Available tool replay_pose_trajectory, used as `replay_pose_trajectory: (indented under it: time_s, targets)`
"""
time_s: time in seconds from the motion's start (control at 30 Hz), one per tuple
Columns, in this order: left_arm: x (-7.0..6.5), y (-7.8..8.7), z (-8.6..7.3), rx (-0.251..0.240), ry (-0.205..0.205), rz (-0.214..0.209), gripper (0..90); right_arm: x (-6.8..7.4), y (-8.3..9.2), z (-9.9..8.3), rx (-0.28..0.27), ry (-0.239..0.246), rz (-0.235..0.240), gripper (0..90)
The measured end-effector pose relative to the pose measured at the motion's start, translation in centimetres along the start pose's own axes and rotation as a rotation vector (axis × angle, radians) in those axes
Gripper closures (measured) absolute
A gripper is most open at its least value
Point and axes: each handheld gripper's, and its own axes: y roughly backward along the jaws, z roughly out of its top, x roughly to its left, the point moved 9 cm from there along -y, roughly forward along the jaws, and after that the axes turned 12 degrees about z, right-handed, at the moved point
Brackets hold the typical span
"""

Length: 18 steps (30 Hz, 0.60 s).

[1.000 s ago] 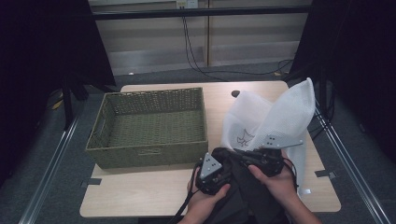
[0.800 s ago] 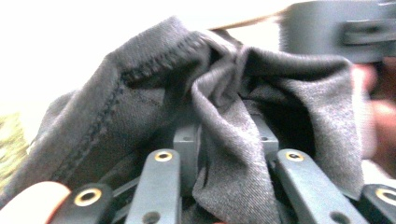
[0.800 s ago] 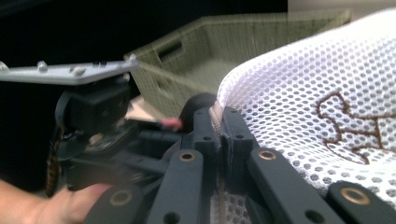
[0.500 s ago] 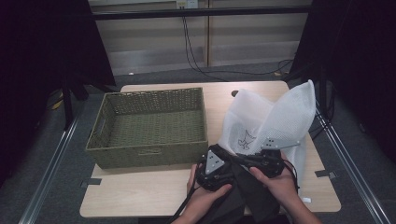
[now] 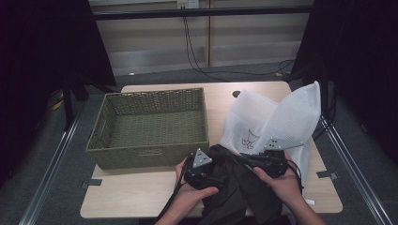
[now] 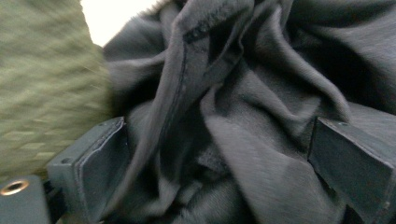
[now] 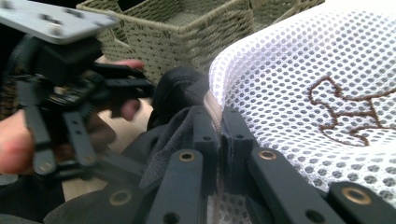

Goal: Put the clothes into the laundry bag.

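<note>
Two grippers work a black garment (image 5: pixel 237 187) at the mesh laundry bag (image 5: pixel 267 122): right gripper (image 7: pixel 219 135) pinches the bag's rim, left gripper (image 6: pixel 215 154), jaws just spread wide around the cloth, needs a fresh grip.

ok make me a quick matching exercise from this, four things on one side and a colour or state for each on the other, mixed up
Things:
1. wicker basket
2. mesh laundry bag
3. left gripper
4. right gripper

Colour or state:
A. jaws apart, dark garment between them
B. white, with a small brown embroidered figure
C. olive green, nothing inside
D. jaws clamped on the bag's edge

Pairs: 1-C, 2-B, 3-A, 4-D
</note>
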Motion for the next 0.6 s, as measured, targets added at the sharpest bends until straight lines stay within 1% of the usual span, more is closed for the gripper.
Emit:
replay_pose_trajectory:
  time_s: [0.03,0.07,0.1,0.13,0.17,0.2,0.23,0.27,0.3,0.33,0.37,0.4,0.43,0.47,0.5,0.53,0.57,0.6]
  targets:
    - [-0.1,-0.3,-0.1,0.008,0.019,-0.015,6.1,0.0,-0.1,0.0,0.001,-0.001,0.000,86.5]
    - [-0.4,-0.7,-0.3,0.017,0.042,-0.064,15.4,0.1,-0.4,0.0,0.006,0.002,0.001,86.5]
    - [-0.4,-0.7,-0.3,0.017,0.042,-0.064,25.6,0.1,-0.4,0.0,0.006,0.002,0.001,86.5]
    - [-0.6,-0.8,-0.2,0.004,0.029,-0.072,35.1,0.4,-0.8,0.2,0.003,0.007,0.014,86.8]
    - [-1.0,-0.9,-0.1,-0.015,0.007,-0.080,35.1,0.4,-0.8,0.2,0.003,0.007,0.014,86.8]
    - [-1.5,-1.0,0.3,-0.040,-0.011,-0.084,46.1,0.7,-1.0,0.5,-0.007,0.007,0.027,86.9]
    - [-1.9,-0.9,0.5,-0.055,-0.021,-0.092,67.2,1.3,-1.5,1.1,-0.020,0.020,0.051,87.1]
    - [-2.9,-0.4,1.4,-0.130,-0.026,-0.123,73.7,1.7,-1.6,1.4,-0.029,0.033,0.054,87.0]
    - [-3.4,0.2,2.0,-0.179,-0.016,-0.146,76.2,1.9,-1.6,1.7,-0.039,0.046,0.051,87.1]
    - [-3.7,0.9,2.7,-0.226,0.001,-0.184,77.8,2.2,-1.5,1.9,-0.047,0.051,0.047,87.1]
    - [-3.7,0.9,2.7,-0.226,0.001,-0.184,78.6,2.2,-1.5,1.9,-0.047,0.051,0.047,87.1]
    - [-3.7,1.7,3.5,-0.271,0.032,-0.190,78.6,2.5,-1.2,2.2,-0.062,0.051,0.054,87.1]
    - [-3.5,2.8,4.9,-0.339,0.058,-0.163,79.2,3.0,-0.2,2.8,-0.112,0.041,0.083,87.1]
    - [-3.3,2.8,5.2,-0.355,0.068,-0.134,79.2,3.2,0.2,3.0,-0.129,0.035,0.094,87.0]
    - [-3.3,2.8,5.2,-0.355,0.068,-0.134,79.0,3.4,0.5,3.1,-0.142,0.031,0.104,87.0]
    - [-2.6,1.7,4.3,-0.315,0.063,-0.031,78.7,3.6,0.7,3.1,-0.144,0.025,0.108,87.0]
    - [-2.3,0.7,3.2,-0.266,0.070,0.009,78.4,3.6,0.6,2.7,-0.126,0.023,0.111,86.9]
    - [-2.0,-0.5,1.9,-0.204,0.086,0.039,77.9,3.6,0.3,2.1,-0.099,0.015,0.108,86.9]
